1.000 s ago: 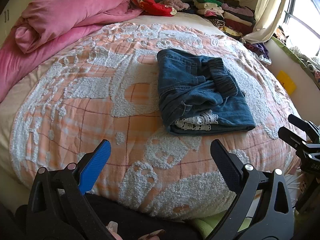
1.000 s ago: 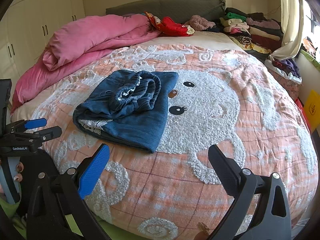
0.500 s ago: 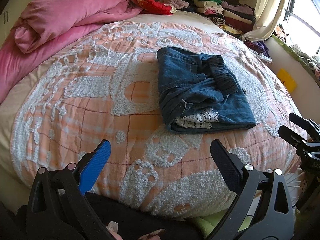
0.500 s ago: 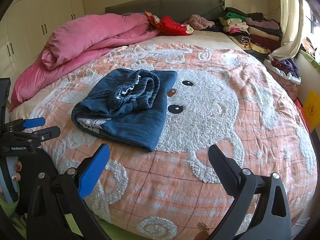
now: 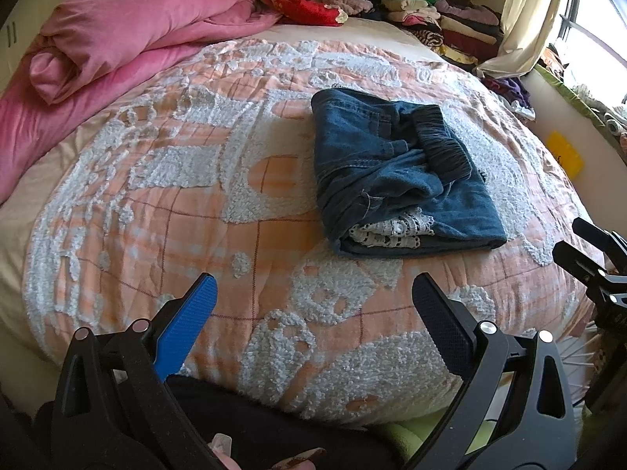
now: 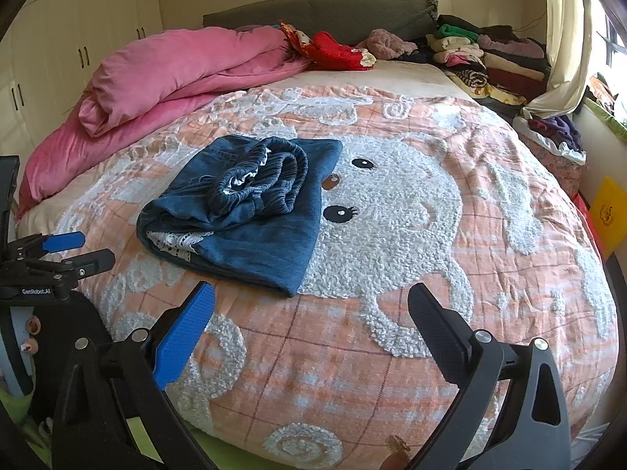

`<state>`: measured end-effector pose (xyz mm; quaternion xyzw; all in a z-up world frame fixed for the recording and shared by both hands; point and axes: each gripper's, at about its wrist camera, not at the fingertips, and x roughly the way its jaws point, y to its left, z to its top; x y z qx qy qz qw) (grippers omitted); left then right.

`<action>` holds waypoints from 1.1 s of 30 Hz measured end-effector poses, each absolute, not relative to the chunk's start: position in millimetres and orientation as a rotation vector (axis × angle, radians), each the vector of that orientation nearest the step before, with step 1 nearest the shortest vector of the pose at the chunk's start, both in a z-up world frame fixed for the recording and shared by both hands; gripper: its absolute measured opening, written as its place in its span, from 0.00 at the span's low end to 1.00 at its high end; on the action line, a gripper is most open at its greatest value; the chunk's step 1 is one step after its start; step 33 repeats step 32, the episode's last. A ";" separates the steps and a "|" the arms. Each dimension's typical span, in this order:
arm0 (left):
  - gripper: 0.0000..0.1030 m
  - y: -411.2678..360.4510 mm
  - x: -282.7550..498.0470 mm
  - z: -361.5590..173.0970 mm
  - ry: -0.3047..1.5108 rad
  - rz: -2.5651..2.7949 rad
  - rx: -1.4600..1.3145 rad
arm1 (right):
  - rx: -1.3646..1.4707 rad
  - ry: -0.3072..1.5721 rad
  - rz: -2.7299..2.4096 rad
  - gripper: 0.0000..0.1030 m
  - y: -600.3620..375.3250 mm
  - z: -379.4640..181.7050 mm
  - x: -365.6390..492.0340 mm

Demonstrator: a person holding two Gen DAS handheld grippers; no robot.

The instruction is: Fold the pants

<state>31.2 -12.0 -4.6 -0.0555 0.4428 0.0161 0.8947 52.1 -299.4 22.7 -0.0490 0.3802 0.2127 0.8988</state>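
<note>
On the orange-and-white tufted bedspread the folded blue denim pants lie unchanged, apparently finished, while both released grippers, left gripper and right gripper, stay back, empty.

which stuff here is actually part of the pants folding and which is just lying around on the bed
Part of the job:
- blue denim pants, lying folded on the orange blanket
- left gripper, jaws open, empty
- right gripper, jaws open, empty

Just lying about:
- pink duvet
- red garment
- stacked clothes by the headboard
- yellow card off the bed
</note>
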 end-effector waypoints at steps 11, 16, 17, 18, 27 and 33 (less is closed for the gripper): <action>0.91 -2.0 34.9 -9.9 0.953 0.065 -0.112 | -0.100 0.790 0.419 0.95 -304.4 21.5 55.2; 0.91 26.1 42.9 -17.8 0.985 0.160 -0.137 | -0.095 0.804 0.383 0.95 -316.6 15.4 65.6; 0.91 32.2 45.1 -18.7 0.989 0.183 -0.140 | -0.092 0.805 0.365 0.95 -322.3 14.3 70.0; 0.91 39.7 47.7 -19.3 0.989 0.206 -0.143 | -0.086 0.806 0.349 0.95 -328.7 13.7 75.1; 0.91 160.2 112.9 -22.8 0.970 0.488 -0.195 | -0.090 0.804 0.085 0.95 -424.3 4.4 167.5; 0.92 232.4 174.8 -53.7 1.019 0.560 -0.275 | -0.047 0.880 -0.065 0.96 -495.0 -18.1 250.3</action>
